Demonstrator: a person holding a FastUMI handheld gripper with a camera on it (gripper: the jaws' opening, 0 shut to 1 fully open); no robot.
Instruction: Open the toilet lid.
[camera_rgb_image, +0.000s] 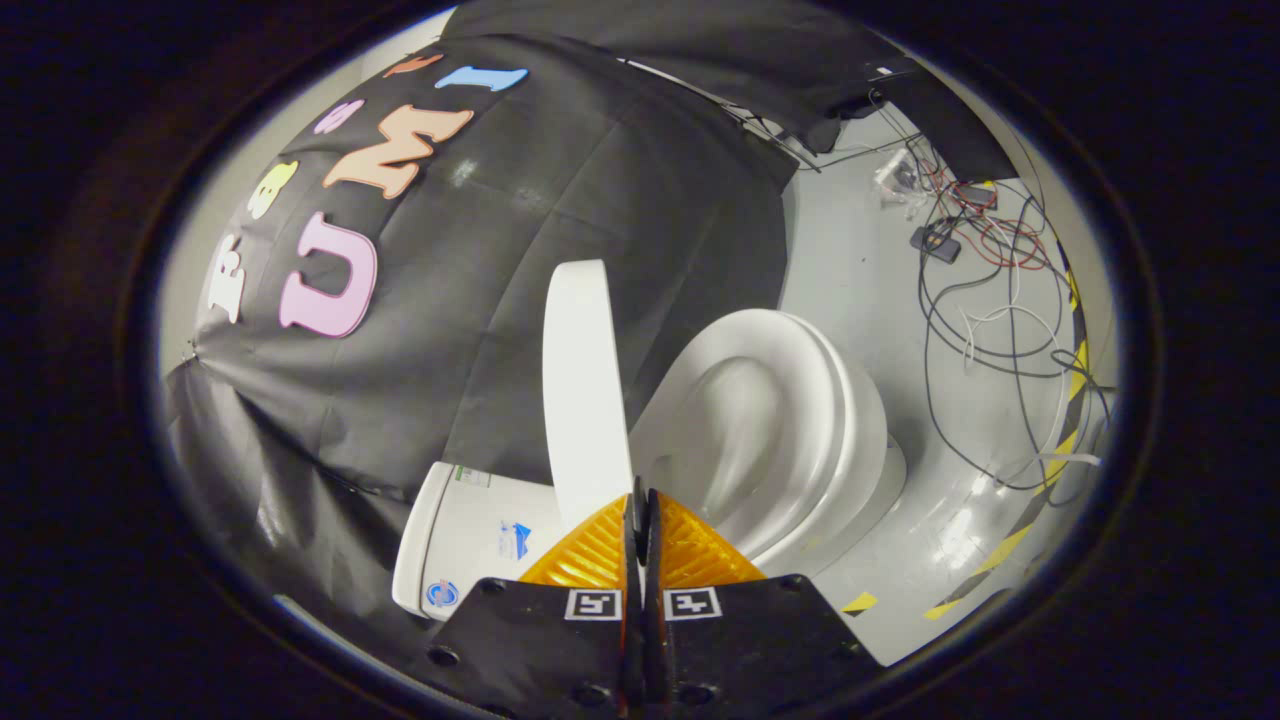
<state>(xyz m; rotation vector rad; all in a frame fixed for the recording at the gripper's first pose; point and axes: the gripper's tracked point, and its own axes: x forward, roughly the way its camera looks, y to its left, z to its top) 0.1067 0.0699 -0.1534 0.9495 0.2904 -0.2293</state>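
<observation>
Lid: we see the white plastic toilet lid (585, 390) raised, standing on its edge just ahead of the fingertips, between the white tank (455, 545) and the white toilet bowl with its seat (790, 420).
Fingers: the gripper (640, 497) has its two fingers pressed together, with only a thin slit between them; we see nothing held there.
Contact: the tips meet the lower end of the lid in the picture, but we cannot tell if they touch it.
Pose: the gripper points along the lid's edge, and the whole scene looks tilted sideways.
Around: grey floor (860, 270) with loose black and red cables (985, 260) and yellow-black striped tape (1005, 545) beyond the bowl.
Hidden: the fingers cover the hinge of the lid.
</observation>
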